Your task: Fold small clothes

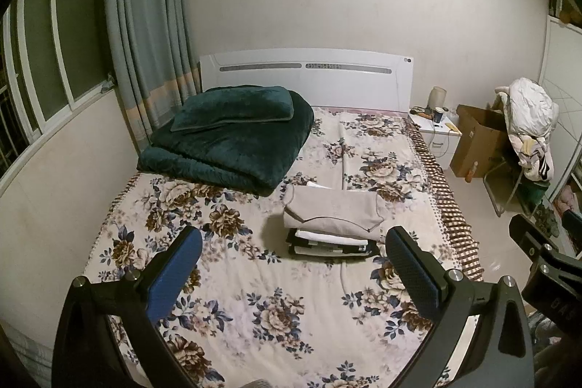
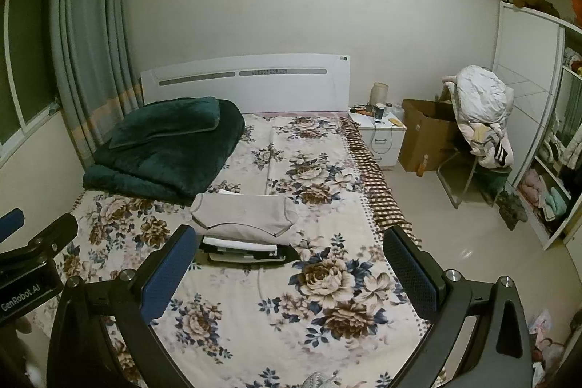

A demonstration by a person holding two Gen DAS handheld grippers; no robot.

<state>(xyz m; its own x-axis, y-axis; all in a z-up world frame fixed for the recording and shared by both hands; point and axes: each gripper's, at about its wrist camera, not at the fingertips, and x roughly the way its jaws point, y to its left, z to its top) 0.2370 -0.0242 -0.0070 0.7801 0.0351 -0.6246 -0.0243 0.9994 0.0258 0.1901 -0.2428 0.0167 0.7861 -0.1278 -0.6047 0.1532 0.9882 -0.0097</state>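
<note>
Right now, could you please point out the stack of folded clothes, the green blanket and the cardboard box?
Stack of folded clothes [image 1: 333, 213]: left wrist view, on the beige top garment.
Green blanket [image 1: 232, 148]: left wrist view, on its folded middle.
Cardboard box [image 2: 423, 137]: right wrist view, on its front wall.

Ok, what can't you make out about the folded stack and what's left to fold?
- Folded stack: the beige top piece covers the lower layers in both views; only their edges show, so no count.
- Bottom edge, right wrist view: a grey patterned item is cut off, unidentifiable.
- Nightstand items: too small.
</note>
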